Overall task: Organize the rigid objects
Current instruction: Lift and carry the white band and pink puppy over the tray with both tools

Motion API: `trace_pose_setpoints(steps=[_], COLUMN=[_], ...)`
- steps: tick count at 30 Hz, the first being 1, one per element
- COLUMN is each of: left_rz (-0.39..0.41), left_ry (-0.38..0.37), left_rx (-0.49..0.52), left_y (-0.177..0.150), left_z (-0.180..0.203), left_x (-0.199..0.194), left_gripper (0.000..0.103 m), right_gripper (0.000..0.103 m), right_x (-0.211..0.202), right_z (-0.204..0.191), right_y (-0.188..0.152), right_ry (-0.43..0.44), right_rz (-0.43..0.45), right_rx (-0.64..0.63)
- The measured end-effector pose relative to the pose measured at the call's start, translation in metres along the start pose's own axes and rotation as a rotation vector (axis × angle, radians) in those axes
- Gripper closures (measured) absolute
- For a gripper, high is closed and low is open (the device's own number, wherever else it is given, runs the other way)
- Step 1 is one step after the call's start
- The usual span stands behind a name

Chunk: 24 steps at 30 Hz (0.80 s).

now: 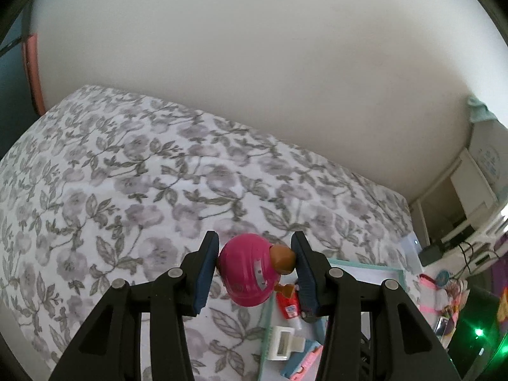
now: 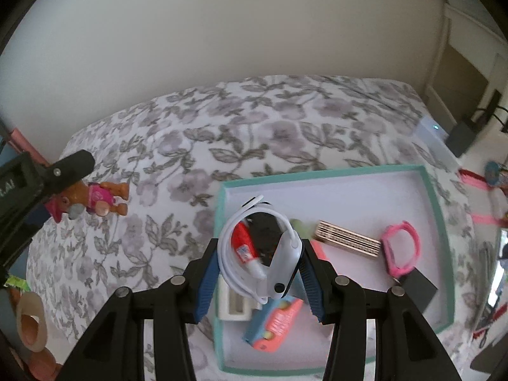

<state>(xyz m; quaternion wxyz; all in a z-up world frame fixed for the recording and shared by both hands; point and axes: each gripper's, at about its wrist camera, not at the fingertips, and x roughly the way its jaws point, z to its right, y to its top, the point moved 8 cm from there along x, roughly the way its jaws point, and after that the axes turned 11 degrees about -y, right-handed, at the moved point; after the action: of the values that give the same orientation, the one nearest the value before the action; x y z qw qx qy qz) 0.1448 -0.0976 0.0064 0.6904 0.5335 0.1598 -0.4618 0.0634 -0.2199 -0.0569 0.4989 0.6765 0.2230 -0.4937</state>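
Glossy pink plastic helmet (image 1: 246,270) on the toy dog; matt floral cloth bedspread (image 1: 127,174). Tray (image 2: 433,209) looks like smooth matt card (teal rim). In the tray, glossy white plastic cable (image 2: 228,250), ribbed wooden block (image 2: 349,243).

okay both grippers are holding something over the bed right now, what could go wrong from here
The left gripper pinches the toy dog by its rounded pink helmet, so it could slip out and drop on the floral bedspread, short of the teal-rimmed tray.
The right gripper holds a white device with a coiled cable; the loose loops may snag the red tube underneath.
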Motion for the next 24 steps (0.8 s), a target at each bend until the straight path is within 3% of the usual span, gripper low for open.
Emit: trace_pose_setpoints(steps=[11,24], left_rz=[-0.031,-0.139], left_ry=[-0.065,-0.139], left_rx=[0.148,0.335], left_y=[-0.02,-0.078], left_z=[0.069,0.15], left_x=[0.0,0.018], left_gripper=[0.054,0.054], right_gripper=[0.052,0.051], right_x=[-0.025,-0.033], right_z=[0.059,0.119], right_y=[-0.006,-0.035], right_ry=[-0.071,-0.146], right_rz=[0.03,0.011], right_rx=[0.072,0.137])
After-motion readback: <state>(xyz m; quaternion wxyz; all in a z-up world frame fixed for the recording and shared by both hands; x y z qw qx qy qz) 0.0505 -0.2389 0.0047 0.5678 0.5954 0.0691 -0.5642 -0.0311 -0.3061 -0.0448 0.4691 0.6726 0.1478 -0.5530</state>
